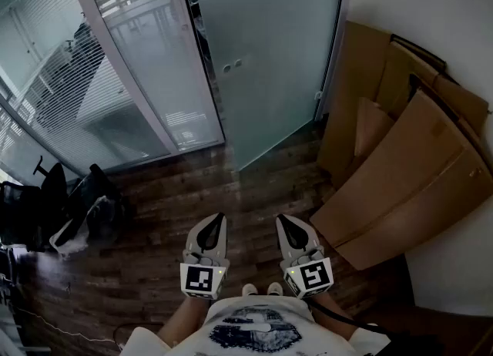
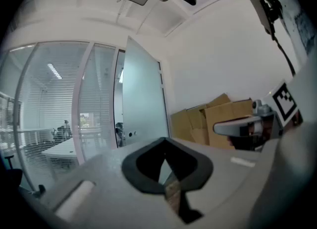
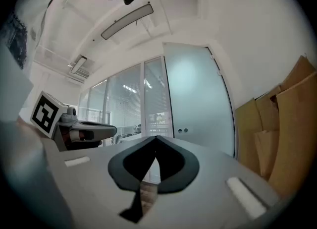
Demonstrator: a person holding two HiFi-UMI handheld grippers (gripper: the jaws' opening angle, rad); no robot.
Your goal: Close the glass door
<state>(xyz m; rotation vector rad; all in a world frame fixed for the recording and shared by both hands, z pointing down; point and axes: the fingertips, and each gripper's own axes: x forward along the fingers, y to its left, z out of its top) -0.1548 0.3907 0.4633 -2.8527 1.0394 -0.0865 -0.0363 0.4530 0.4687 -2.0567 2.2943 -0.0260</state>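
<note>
while left gripper (image 1: 217, 219) and right gripper (image 1: 283, 221) are closed, glass door (image 1: 269, 54) stands open.

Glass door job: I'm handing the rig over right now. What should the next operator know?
Left gripper: jaws shut, empty.
Right gripper: jaws shut, empty, beside the left one.
Glass door: open, swung into the room toward the cardboard. It is well ahead of both grippers, and neither touches it.
Done: nothing yet.
Left: walk up, then probably push the door's free edge until it closes.
</note>
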